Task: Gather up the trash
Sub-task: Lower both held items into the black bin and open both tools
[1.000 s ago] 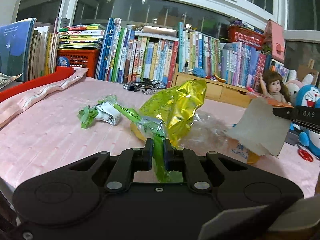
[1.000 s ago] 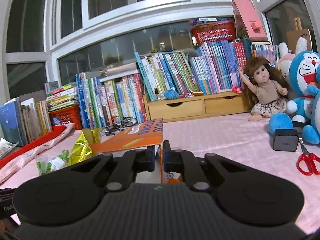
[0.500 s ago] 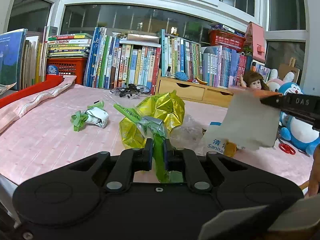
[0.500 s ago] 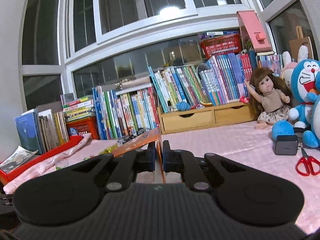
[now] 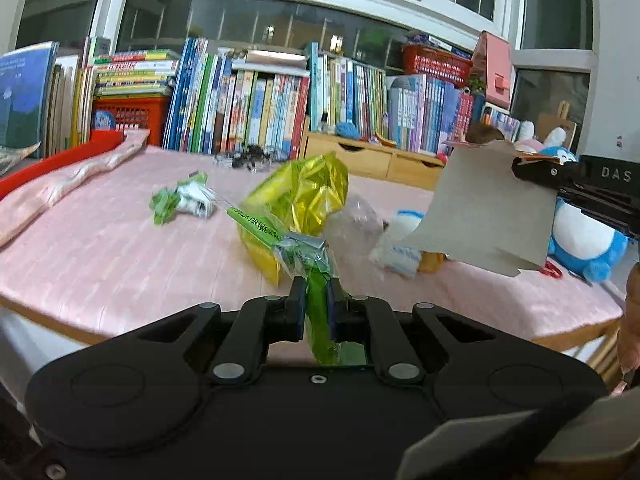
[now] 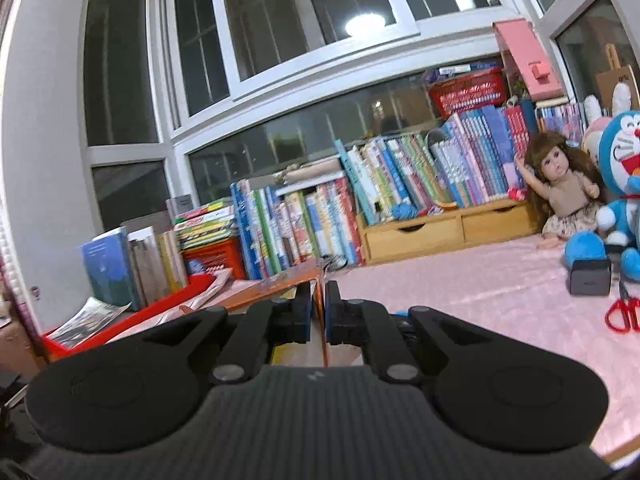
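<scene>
My left claw (image 5: 313, 290) grips a green wrapper (image 5: 304, 252) above the pink counter (image 5: 100, 248) — my right claw (image 6: 318, 300) clamps torn orange cardboard (image 6: 276, 284).

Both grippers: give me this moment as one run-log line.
left gripper: shut on green wrapper | right gripper: shut on cardboard piece | on table: yellow foil bag, crumpled green wrapper

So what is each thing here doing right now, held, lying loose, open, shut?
Left gripper: shut on the green wrapper.
Green wrapper: held, lifted.
Right gripper: shut on the cardboard piece.
Cardboard piece: held in the air.
Yellow foil bag: crumpled, lying on the pink table.
Green-white wrapper: crumpled, loose on the table.
Wooden drawers: shut.
</scene>
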A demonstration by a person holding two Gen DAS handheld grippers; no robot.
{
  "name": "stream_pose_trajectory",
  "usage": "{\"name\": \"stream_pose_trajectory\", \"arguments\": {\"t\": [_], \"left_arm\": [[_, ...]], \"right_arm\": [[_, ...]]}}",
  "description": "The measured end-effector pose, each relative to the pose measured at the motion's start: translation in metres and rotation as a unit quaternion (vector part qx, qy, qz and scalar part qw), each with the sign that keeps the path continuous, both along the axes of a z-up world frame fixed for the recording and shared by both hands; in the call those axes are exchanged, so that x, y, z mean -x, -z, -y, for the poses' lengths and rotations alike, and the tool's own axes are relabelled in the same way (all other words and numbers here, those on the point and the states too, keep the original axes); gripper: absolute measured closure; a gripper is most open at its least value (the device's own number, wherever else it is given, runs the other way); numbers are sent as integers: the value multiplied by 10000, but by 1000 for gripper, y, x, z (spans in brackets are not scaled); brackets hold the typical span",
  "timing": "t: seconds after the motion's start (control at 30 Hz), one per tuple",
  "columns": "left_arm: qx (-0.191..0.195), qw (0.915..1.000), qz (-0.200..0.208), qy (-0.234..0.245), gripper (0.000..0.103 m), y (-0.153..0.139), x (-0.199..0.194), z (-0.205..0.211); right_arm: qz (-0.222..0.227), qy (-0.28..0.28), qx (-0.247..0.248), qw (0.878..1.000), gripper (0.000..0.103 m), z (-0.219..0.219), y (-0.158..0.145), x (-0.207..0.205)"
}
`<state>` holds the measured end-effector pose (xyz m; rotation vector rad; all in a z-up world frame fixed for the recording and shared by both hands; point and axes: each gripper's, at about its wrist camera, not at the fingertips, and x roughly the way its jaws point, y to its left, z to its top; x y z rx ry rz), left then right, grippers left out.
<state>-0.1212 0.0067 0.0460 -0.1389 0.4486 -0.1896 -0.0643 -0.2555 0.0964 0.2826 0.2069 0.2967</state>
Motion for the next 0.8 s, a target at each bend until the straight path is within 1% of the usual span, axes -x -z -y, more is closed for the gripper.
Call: {"name": "stream_pose_trajectory", "arguments": {"t": [0.2,0.4,0.57,0.7,0.8], "left_arm": [[11,9992,-377,153,93,10,32,-4],[-106,9954,-882,347,93,30,48,-2],[-215,9902,-1303,456,93,51,56,1],[-283,9873,-1470,537,93,62,62,2],[-334,9856,-1541,607,93,63,64,4]], "right_arm": [[-446,-230,-46,9987,94,0,16,31],[-972,-299,-12,9948,94,-5,46,56],[-1178,-247,37,9927,94,-8,61,72],[-1200,-270,-24,9924,94,-8,63,82],[-1189,-319,-9,9924,94,-10,58,87]]}}
